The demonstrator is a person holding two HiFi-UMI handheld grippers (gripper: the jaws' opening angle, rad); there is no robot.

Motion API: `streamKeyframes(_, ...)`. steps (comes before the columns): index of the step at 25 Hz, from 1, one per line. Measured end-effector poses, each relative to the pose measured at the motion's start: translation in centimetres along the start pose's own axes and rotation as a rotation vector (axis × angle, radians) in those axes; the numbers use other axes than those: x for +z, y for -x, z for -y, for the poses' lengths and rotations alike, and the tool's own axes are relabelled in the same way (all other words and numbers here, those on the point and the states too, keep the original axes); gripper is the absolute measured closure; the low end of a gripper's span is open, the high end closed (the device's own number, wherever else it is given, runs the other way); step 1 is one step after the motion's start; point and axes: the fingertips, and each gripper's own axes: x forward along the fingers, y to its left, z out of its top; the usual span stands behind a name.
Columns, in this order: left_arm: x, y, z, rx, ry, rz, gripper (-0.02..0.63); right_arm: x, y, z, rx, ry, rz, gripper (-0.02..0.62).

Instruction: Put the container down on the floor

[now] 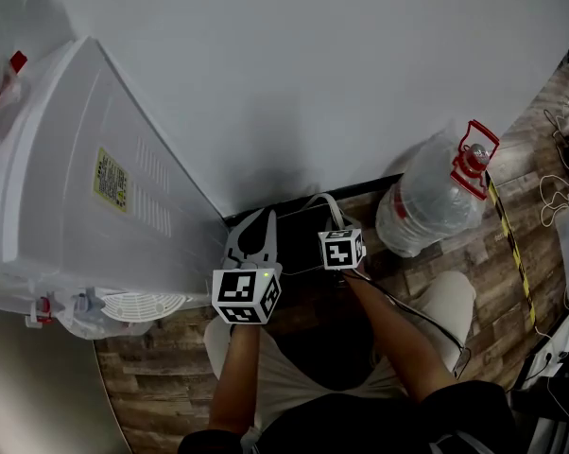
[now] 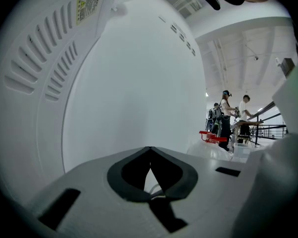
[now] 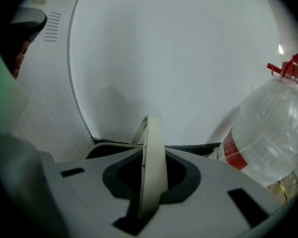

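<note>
Head view: the dark container with beige loop handle [image 1: 301, 227] lay against the far wall [image 1: 313, 74], just beyond the right gripper [image 1: 336, 225], with the left gripper [image 1: 256, 219] at its left. Left gripper view: its jaws met, empty. Right gripper view: the jaws clamped the handle [image 3: 152, 152].

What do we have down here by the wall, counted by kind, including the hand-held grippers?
Hand-held grippers: 2, the left hand-held gripper and the right hand-held gripper
Container: 1
Water bottle: 1
White water dispenser: 1
Total: 5
</note>
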Motion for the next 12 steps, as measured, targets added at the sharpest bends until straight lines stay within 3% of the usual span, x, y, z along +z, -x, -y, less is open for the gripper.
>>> streamKeyframes(12,-1.3,-1.0,1.3,-0.033,0.018,-0.025,0.589,-1.5,-0.4,2.9,-0.04,-0.041,-0.037,0.536)
